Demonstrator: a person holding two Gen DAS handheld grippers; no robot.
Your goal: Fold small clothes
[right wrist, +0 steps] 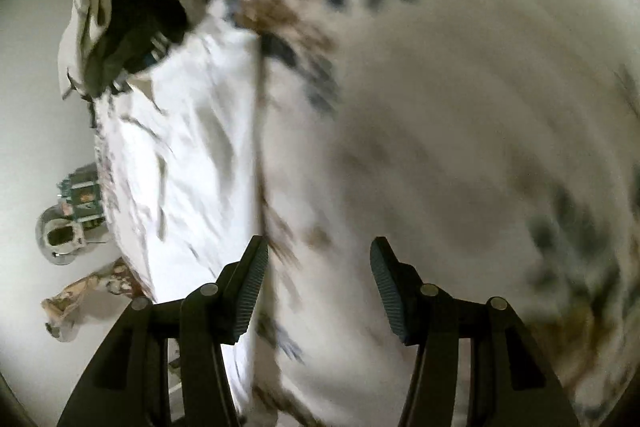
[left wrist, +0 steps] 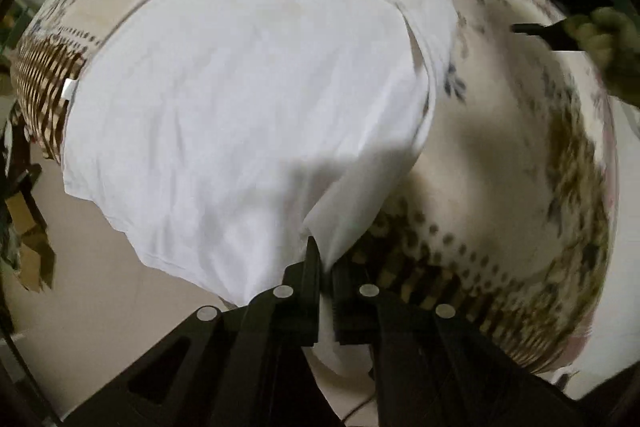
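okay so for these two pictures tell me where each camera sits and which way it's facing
Left wrist: on the left gripper, looking down at a white garment pinched in its shut jaws; the right gripper shows top right.
Right wrist: on the right gripper, angled down at the patterned cloth; jaws open, nothing between.
Shared: white garment, patterned cloth.

Our left tongs (left wrist: 322, 259) point straight down, their two black jaws drawn together on a pinch of the white garment (left wrist: 240, 99) with almost no gap left. Our right tongs (right wrist: 318, 291) tilt downward with the jaws standing well apart and nothing between the ribbed pads (right wrist: 252, 291). In the left wrist view the right tongs show blurred at the right edge, with our gloved right hand (left wrist: 608, 43) wrapped around the handle.
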